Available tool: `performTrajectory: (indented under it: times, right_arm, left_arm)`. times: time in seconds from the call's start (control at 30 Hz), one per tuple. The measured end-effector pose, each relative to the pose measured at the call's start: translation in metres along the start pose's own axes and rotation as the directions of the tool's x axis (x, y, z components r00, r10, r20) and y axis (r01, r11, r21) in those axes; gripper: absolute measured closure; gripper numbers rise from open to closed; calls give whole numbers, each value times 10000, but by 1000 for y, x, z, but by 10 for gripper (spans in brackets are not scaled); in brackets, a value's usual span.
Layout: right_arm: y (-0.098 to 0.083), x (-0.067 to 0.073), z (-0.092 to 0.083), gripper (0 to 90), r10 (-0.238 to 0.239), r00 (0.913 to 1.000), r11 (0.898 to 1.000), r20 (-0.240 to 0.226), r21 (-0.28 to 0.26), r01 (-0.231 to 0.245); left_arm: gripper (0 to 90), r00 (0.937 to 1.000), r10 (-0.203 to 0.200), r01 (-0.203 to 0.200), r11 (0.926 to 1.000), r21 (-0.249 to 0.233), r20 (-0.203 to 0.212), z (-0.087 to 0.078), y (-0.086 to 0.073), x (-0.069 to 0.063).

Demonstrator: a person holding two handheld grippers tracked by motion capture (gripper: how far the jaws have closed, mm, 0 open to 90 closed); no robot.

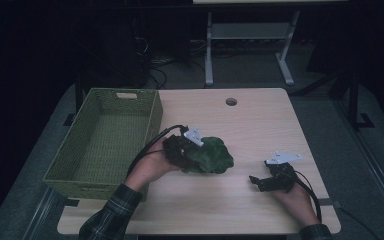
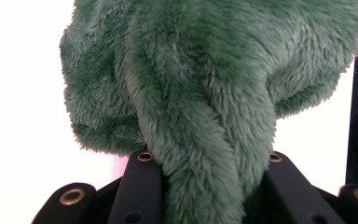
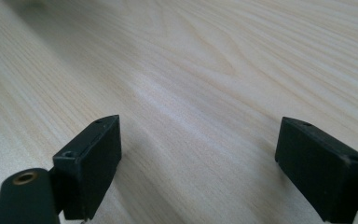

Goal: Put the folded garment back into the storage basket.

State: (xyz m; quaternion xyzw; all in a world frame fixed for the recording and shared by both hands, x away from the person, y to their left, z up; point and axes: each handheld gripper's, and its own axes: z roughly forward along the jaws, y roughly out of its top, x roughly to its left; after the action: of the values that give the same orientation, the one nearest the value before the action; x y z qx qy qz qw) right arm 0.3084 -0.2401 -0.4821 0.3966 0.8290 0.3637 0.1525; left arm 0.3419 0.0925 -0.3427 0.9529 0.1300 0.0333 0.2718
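A dark green, furry plush cloth (image 1: 211,156) hangs bunched just above the middle of the wooden table (image 1: 250,120). My left gripper (image 1: 190,156) is shut on it from the left side. In the left gripper view a thick fold of the plush cloth (image 2: 205,93) runs down between the two black jaws, which pinch it. My right gripper (image 1: 256,181) rests low near the table's front right, pointing left. Its fingers (image 3: 91,158) stand wide apart over bare wood (image 3: 214,70), with nothing between them.
A green woven basket (image 1: 152,120) stands at the table's left side, just behind my left hand, and looks empty inside. A round cable hole (image 1: 231,101) sits near the far edge. Desk legs and cables stand on the dark floor beyond.
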Motion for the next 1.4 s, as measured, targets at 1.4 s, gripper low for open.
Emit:
performTrajectory:
  times: [1.4]
  right_arm:
    - [0,0,0,143,-6,10000,10000,5,-11,6]
  left_arm:
    - [717,8768,-3205,3201,9453,-622,-3584,-151,-127,65]
